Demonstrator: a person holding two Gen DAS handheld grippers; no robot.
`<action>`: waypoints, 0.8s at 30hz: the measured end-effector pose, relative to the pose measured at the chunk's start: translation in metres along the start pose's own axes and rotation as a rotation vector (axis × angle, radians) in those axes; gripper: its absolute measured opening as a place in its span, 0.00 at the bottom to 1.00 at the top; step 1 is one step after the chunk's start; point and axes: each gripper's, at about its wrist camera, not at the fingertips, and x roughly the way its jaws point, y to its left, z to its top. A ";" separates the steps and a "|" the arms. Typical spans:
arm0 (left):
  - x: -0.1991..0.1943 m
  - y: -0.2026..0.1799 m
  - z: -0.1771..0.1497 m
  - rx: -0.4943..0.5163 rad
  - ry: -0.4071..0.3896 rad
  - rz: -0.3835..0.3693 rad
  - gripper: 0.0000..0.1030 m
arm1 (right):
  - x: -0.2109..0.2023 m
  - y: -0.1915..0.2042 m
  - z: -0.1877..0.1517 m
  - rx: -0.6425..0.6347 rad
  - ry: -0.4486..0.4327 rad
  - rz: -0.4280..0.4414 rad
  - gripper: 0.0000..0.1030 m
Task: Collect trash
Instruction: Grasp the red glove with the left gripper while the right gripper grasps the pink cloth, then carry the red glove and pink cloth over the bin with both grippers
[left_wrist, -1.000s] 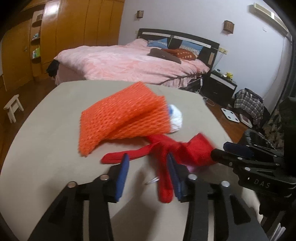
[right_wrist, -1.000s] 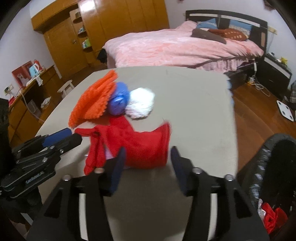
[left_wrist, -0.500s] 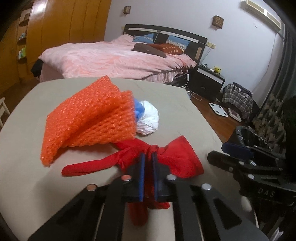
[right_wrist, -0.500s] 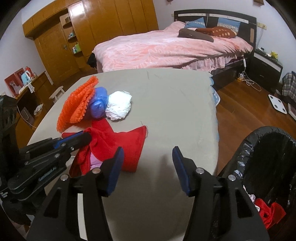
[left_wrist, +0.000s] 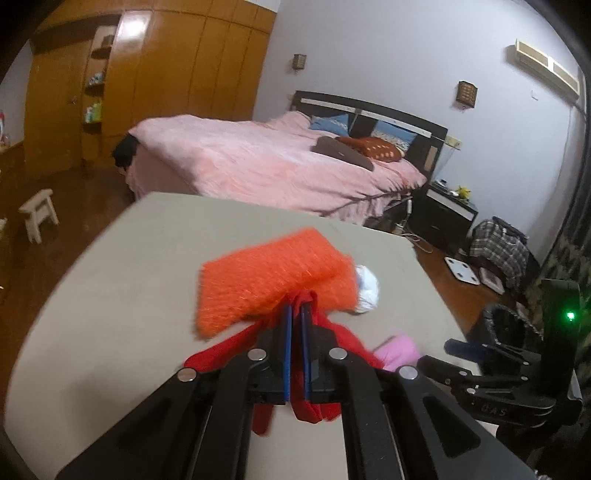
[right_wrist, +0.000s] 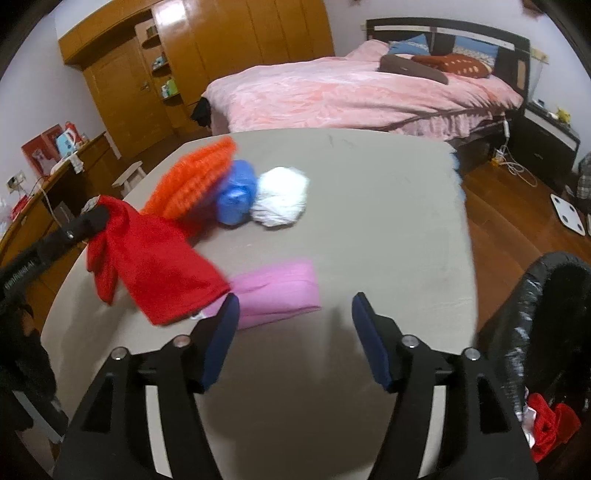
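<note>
We had the left gripper clamped right down on the red cloth, with the fabric bunched between the blue pads and the rest hanging in a loose drape. From the right wrist view, the cloth's long side ran from the pinch at upper left down toward the lower right, and its bottom edge was just beside the pink folded piece. That pink one lay flat on the worktop, long axis running left to right. Behind it sat the orange mesh, blue wad and white wad, side by side. Our right gripper was opening with nothing between its pads, above bare worktop. The black bin stood off the worktop's right edge.
</note>
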 end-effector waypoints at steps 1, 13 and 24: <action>-0.003 0.004 0.000 0.003 0.001 0.010 0.04 | 0.001 0.004 0.001 -0.008 0.000 0.003 0.65; -0.003 0.042 -0.023 -0.028 0.049 0.091 0.05 | 0.039 0.023 0.012 -0.040 0.022 -0.047 0.84; 0.008 0.035 -0.032 -0.022 0.092 0.093 0.05 | 0.048 0.021 0.012 -0.048 0.082 0.010 0.32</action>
